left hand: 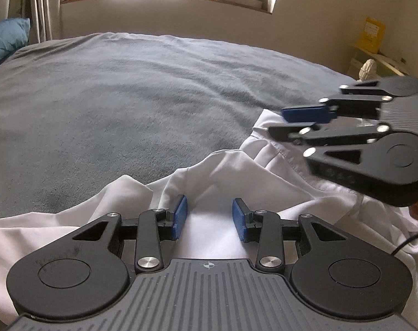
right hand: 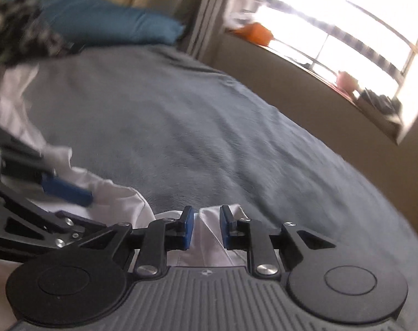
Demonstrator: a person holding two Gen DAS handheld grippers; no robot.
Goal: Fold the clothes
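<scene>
White shirt lies crumpled on the grey bedspread — left gripper spread wide above it, right gripper parted around a fold, not clamped.

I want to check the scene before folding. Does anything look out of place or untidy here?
Only the white shirt stands out: it lies crumpled at the near edge of the grey bed cover, with raised folds, not spread flat. Both the left gripper and right gripper are open over it.
</scene>
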